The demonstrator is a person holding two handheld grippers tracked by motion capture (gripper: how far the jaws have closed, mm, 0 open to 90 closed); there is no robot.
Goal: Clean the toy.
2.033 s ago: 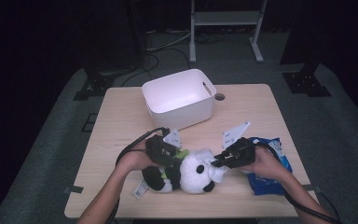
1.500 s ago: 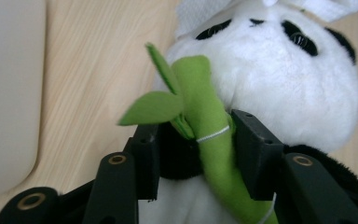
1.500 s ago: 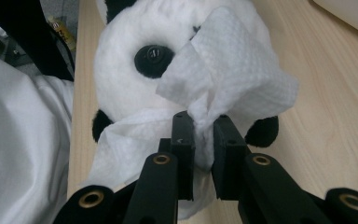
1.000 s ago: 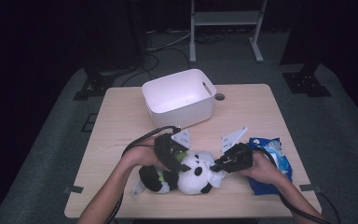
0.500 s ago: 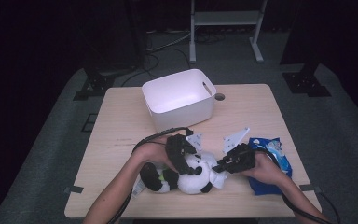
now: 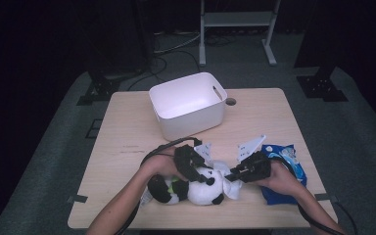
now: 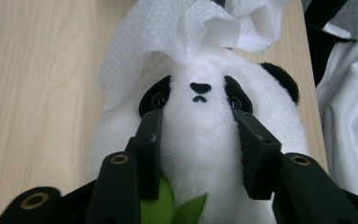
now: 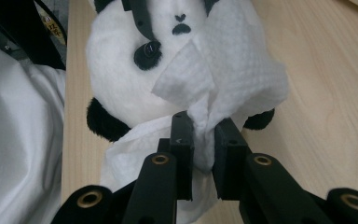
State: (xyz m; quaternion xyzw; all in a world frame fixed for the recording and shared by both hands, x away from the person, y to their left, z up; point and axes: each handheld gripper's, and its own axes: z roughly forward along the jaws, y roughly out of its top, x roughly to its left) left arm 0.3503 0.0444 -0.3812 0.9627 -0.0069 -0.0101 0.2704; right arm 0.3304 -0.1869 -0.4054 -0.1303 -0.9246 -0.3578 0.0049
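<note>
Panda plush toy (image 6: 200, 188) lies on its back near the front edge of the table (image 6: 127, 132), between the person's two hands, with a white paper towel (image 8: 223, 79) draped over its head. What has just changed is on the left: a second ago the left gripper (image 7: 198, 140) hovered over the toy with its fingers (image 7: 149, 140) wide, and they have just been closing, so that they now press into the fur on either side of the panda's muzzle, right below the eyes. That reads as a steadying hold, pinning the head so the towel can be rubbed over the face. The right gripper (image 8: 203, 144) has stayed put, its fingers nearly together and pinching a bunched fold of the towel just beyond the panda's head. The high view places the whole scene, with a white bin (image 6: 188, 103) well apart toward the back of the table and a blue snack bag (image 6: 289, 171) under the right hand, but there the left hand covers the contact. The left gripper view makes the squeeze on the cheeks plain and shows a green felt leaf (image 7: 177, 210) at the toy's chest; the right gripper view shows the towel caught between the fingers.
</note>
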